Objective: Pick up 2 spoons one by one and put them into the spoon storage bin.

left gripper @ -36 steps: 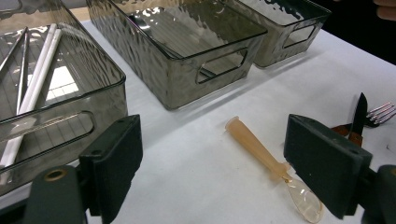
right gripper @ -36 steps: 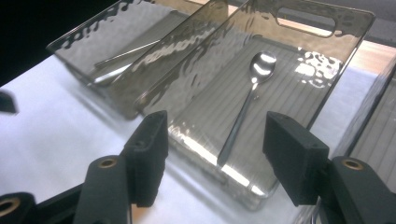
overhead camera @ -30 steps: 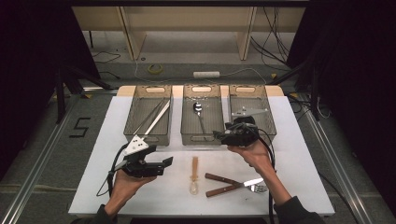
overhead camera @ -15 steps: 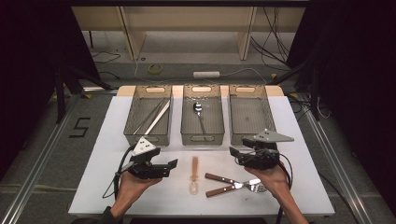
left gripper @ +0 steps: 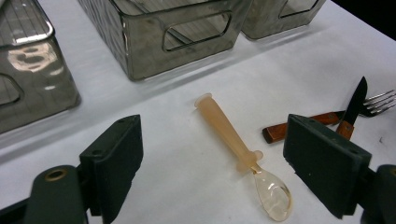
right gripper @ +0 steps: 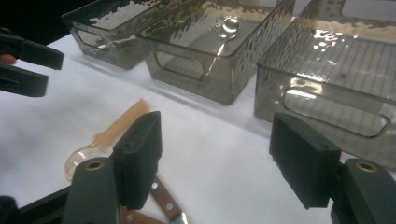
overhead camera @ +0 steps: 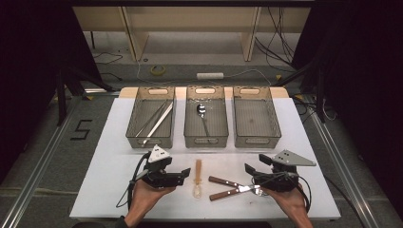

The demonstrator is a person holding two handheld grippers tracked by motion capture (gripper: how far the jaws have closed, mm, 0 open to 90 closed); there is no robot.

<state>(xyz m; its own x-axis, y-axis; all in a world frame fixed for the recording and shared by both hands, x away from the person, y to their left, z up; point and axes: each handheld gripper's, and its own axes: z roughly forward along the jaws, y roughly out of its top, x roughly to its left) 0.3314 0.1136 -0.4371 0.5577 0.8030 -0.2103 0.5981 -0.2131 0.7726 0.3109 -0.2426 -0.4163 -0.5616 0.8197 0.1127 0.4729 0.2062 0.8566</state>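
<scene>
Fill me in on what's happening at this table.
A person is sorting cutlery into three clear bins. The left gripper hangs open beside a translucent plastic spoon on the white table. The right gripper, open with nothing between its jaws, hovers over a wooden-handled knife and fork. A metal spoon lies in the middle bin, metal pieces in the left; the right one looks empty.

bins: 3 in a row | translucent spoon: 1 before middle bin | wooden-handled knife and fork: 2 | metal spoon: 1 in middle bin
</scene>
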